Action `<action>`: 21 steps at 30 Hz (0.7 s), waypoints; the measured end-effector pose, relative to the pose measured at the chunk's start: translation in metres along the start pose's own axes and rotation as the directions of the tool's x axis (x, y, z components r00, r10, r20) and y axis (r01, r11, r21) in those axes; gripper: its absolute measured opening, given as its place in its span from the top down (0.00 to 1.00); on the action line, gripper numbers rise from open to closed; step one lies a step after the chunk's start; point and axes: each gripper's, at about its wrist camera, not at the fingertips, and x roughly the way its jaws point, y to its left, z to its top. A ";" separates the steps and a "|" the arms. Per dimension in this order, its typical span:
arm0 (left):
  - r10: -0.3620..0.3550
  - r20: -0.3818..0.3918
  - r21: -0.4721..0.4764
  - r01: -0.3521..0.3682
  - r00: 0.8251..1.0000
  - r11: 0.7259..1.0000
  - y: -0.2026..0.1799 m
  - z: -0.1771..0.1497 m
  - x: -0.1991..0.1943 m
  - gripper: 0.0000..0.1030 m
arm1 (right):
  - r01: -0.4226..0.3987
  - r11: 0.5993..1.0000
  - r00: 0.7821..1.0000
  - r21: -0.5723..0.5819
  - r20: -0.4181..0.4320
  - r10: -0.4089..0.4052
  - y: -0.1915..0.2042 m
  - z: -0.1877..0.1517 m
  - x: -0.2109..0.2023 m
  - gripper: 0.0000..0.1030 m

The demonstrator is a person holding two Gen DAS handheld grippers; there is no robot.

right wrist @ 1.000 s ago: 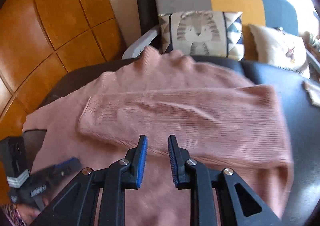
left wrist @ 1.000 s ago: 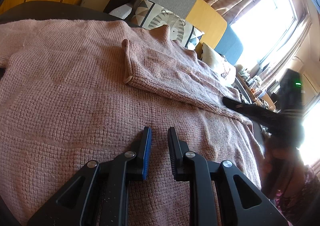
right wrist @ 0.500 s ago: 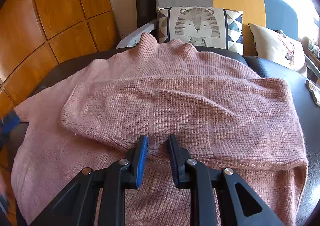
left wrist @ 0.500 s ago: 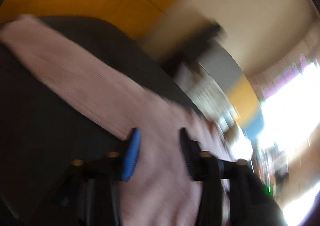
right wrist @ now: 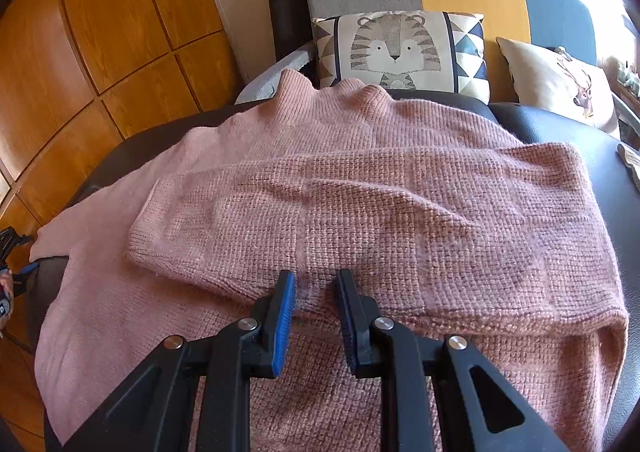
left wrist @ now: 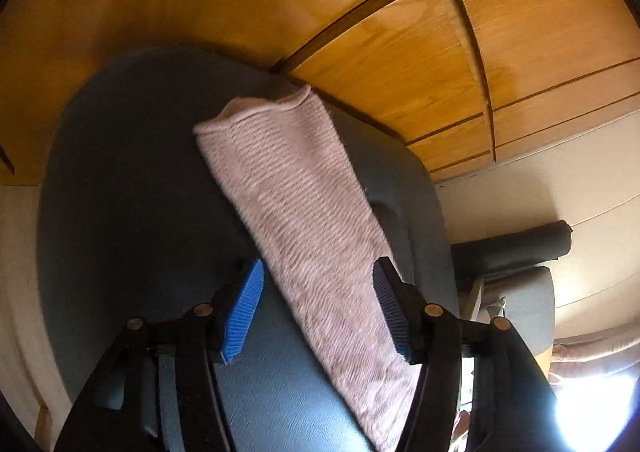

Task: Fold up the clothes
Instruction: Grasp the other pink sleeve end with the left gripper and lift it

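Your pink sweater (right wrist: 360, 212) lies spread on the dark table (right wrist: 580, 124), one sleeve folded across its body. Your right gripper (right wrist: 316, 292) sits at the near edge of that folded sleeve, jaws narrowly parted; you cannot tell whether they pinch the knit. Your left gripper (left wrist: 318, 292) straddles the other sleeve (left wrist: 296, 208), which runs flat between its blue pads (left wrist: 244, 308), untouched; its jaws are opening.

Pink knit sweater (right wrist: 360, 192); tiger-print cushion (right wrist: 400, 48) w/ navy triangles; blue pads on black fingers (right wrist: 284, 316).
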 end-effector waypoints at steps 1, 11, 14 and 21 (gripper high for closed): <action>-0.005 0.004 -0.010 0.005 1.000 1.000 0.000 0.002 0.003 0.38 | -0.001 1.000 1.000 0.001 0.000 0.001 0.000 0.000 0.000 0.80; 0.142 0.071 0.072 -0.147 0.987 0.987 -0.008 0.008 0.018 0.89 | -0.030 0.999 1.000 0.024 0.005 0.030 -0.005 0.000 -0.001 0.80; 0.087 0.054 0.032 -0.089 0.995 0.996 0.002 0.014 0.017 0.95 | -0.037 0.999 0.999 0.030 0.006 0.037 -0.007 0.000 -0.001 0.80; -0.116 0.103 0.023 0.114 0.988 0.993 -0.020 0.012 -0.011 0.96 | -0.058 0.997 0.998 0.046 0.009 0.058 -0.010 -0.001 -0.001 0.80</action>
